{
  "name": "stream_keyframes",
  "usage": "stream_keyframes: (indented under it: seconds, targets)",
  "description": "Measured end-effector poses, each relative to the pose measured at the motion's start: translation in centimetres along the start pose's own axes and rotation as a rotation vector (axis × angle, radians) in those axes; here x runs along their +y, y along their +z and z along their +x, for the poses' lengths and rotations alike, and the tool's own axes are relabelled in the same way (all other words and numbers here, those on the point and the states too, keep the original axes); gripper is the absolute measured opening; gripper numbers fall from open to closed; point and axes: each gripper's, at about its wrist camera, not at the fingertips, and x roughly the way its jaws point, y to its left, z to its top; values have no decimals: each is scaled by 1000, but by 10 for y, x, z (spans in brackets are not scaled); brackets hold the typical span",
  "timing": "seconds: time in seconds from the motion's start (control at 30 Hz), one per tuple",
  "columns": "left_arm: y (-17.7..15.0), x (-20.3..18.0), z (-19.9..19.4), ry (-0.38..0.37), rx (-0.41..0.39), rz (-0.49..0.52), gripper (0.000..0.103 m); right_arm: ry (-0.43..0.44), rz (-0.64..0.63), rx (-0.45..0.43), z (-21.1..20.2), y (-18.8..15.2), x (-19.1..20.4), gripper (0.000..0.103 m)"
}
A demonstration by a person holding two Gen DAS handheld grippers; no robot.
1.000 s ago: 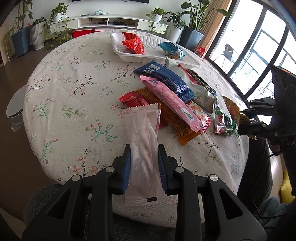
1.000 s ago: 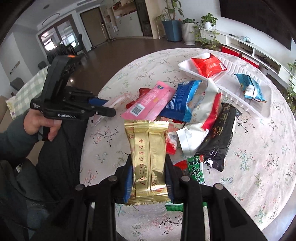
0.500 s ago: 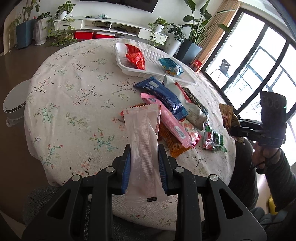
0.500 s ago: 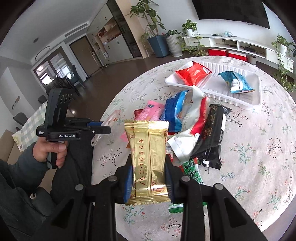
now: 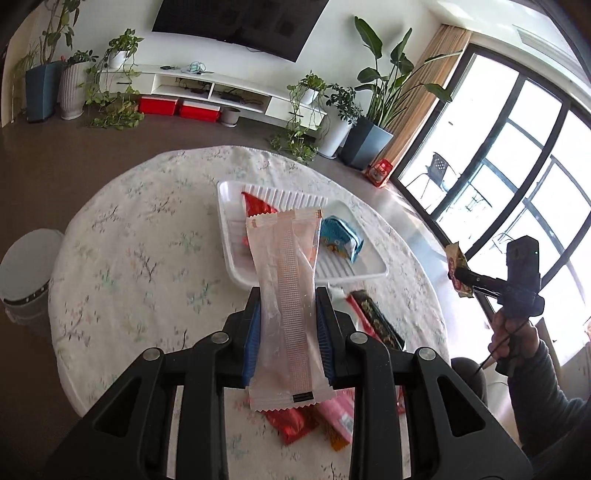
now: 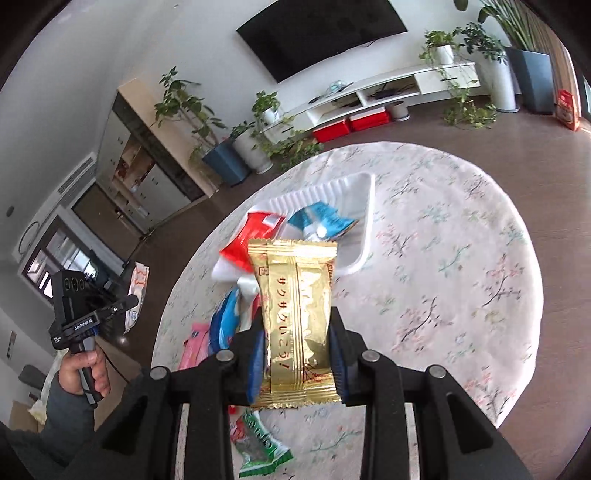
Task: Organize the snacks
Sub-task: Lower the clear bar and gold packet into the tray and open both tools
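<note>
Two packets lie in tray [image 5: 369, 271]; left gripper [image 5: 288, 328] clamps pale wafer [image 5: 286, 295], right gripper [image 6: 297, 347] gold bar [image 6: 295, 314], above pile [image 6: 221, 325] near tray, unsorted.

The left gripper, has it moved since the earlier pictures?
Yes. The left gripper, shut on the pale pink packet, has risen and advanced toward the white tray, which now lies just beyond its fingertips.

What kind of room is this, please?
Most likely a home living room: a wall TV above a low white cabinet, many potted plants, and a round table with a flowered cloth.
</note>
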Motion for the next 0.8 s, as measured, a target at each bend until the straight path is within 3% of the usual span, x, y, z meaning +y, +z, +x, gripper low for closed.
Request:
stream_keyframes:
  seconds: [0.2,0.43,0.8]
  targets:
    - [68,-34,52,-9,32,96,25,-16,-11,-53,13,55,13,33]
    - [112,-51,131,22,106,149,25,-30,-76,5,76,90,54,33]
    - [97,-20,225,47,203,107,25,-67,-19,138,174,88,56,33]
